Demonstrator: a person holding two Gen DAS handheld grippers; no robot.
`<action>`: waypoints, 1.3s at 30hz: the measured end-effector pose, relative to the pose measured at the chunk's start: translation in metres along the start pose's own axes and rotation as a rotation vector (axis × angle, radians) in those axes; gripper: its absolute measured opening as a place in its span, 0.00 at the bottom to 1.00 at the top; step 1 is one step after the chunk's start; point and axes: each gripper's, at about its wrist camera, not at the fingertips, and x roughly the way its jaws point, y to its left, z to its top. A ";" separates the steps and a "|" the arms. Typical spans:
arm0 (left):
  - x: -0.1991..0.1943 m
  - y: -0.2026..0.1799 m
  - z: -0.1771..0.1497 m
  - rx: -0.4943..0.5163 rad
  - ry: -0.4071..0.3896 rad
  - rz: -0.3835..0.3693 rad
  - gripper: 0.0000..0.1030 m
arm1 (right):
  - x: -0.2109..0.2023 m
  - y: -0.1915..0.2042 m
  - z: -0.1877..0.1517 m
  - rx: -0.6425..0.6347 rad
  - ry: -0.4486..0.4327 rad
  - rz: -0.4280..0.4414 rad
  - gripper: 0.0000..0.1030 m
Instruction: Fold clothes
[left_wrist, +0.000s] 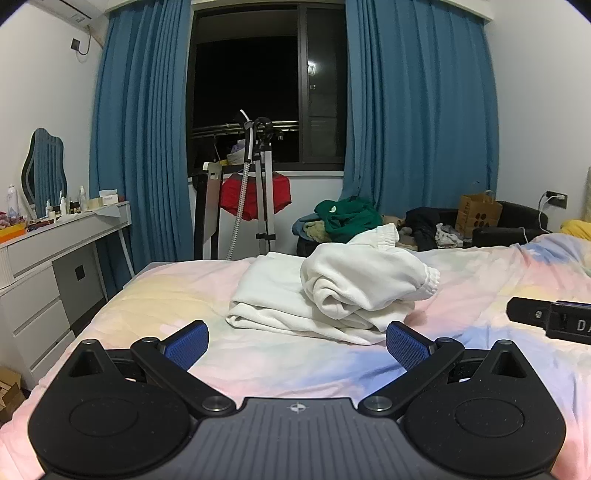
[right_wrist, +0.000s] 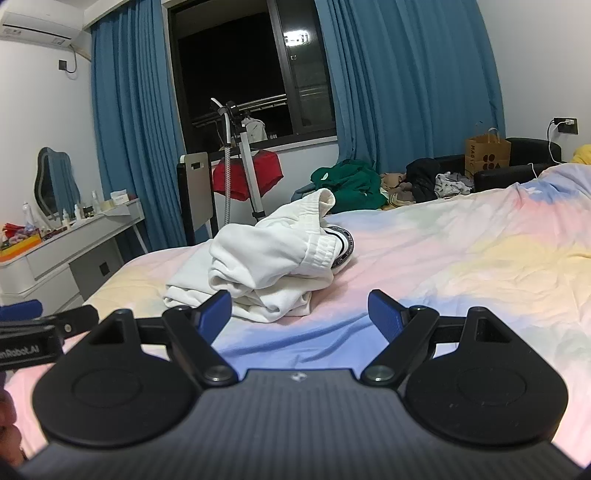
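Both the left gripper (left_wrist: 297, 345) and right gripper (right_wrist: 300, 314) hover released (fingers empty) before the crumpled white garment (left_wrist: 343, 291) on the bed (left_wrist: 480, 280).

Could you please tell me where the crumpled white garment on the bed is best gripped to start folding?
Probably the ribbed elastic cuff of the white garment, approached from its right side: it sticks out free of the heap.

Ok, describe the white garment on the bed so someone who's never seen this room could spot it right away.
Start at the bed with the pastel tie-dye cover in front of the dark window. Near its far edge lies a crumpled white garment, bunched up, with elastic ribbed cuffs. It is the only clothing on the cover; the green clothes and dark ones sit heaped beyond the bed.
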 end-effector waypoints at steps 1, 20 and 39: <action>0.001 0.000 -0.001 -0.002 0.000 0.004 1.00 | -0.001 0.000 0.000 0.002 -0.002 0.001 0.80; 0.025 -0.041 -0.036 0.086 0.027 -0.089 0.99 | -0.015 -0.031 0.018 0.080 -0.001 -0.068 0.80; 0.212 -0.213 -0.006 0.282 0.015 -0.023 0.90 | -0.003 -0.118 0.002 0.332 0.032 -0.267 0.80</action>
